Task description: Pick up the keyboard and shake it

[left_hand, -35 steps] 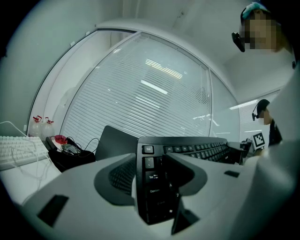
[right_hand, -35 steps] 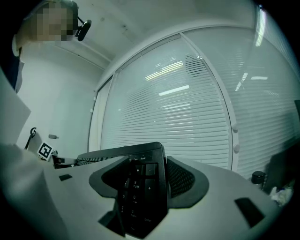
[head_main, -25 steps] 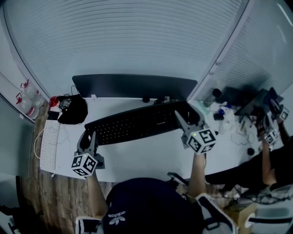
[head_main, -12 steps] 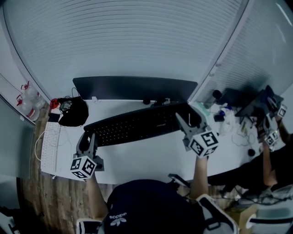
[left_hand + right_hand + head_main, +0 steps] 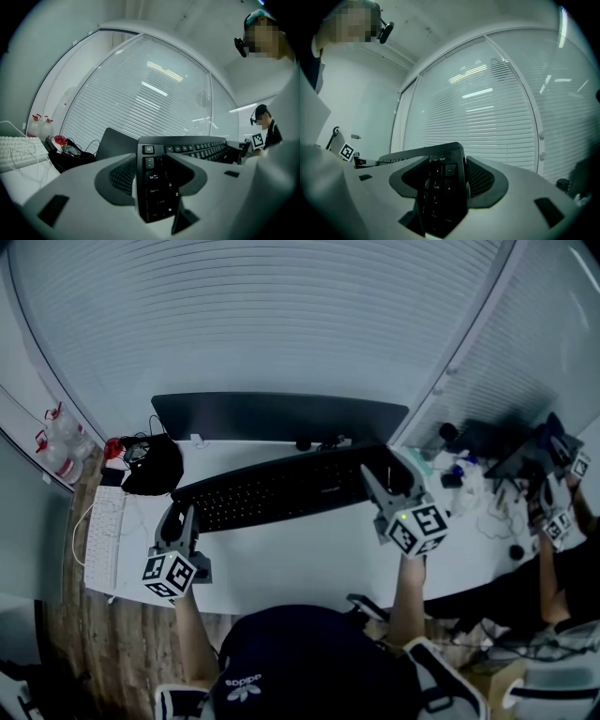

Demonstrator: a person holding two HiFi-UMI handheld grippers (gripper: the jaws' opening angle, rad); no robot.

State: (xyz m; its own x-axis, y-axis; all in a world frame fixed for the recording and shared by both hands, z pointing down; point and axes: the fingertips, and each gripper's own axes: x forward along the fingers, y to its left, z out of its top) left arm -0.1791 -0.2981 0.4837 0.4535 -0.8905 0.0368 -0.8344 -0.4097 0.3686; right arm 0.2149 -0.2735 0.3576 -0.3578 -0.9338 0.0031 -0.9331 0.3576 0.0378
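Overhead first: black keyboard (image 5: 281,488) spans the space between the two hand-held grippers, over the white desk (image 5: 300,563) and in front of the dark monitor (image 5: 279,416). It sits at a slant, right end nearer the monitor.

Writing:
- Left gripper view, keyboard (image 5: 154,187) end-on. Letter keys A and Z legible, with a function row running off to the right. Other legends too blurred to read.
- Right gripper view, keyboard (image 5: 440,192) shows its number pad: 9, 6, 3 and + legible.
- Head view: "adidas" mark on the dark cap (image 5: 239,682), seen upside down.

View differences:
- Only the head view gives the full keyboard length and both ends gripped.
- It alone shows a white keyboard (image 5: 101,538) at the desk's left edge.
- The black bag (image 5: 150,465) beside that shows in the head and left gripper views.
- Left gripper view picks up a second person (image 5: 266,129) at far right in a dark cap. Bottles (image 5: 40,125) with red tops stand at far left.
- Right gripper view shows mostly the window blinds (image 5: 487,117).

Grippers:
- Left hand-held gripper (image 5: 181,517): jaws clamped on the keyboard's left end, one jaw on each face.
- Right hand-held gripper (image 5: 382,479): jaws clamped on the number-pad end the same way.
- Each pair stands only as far apart as the board is thick.
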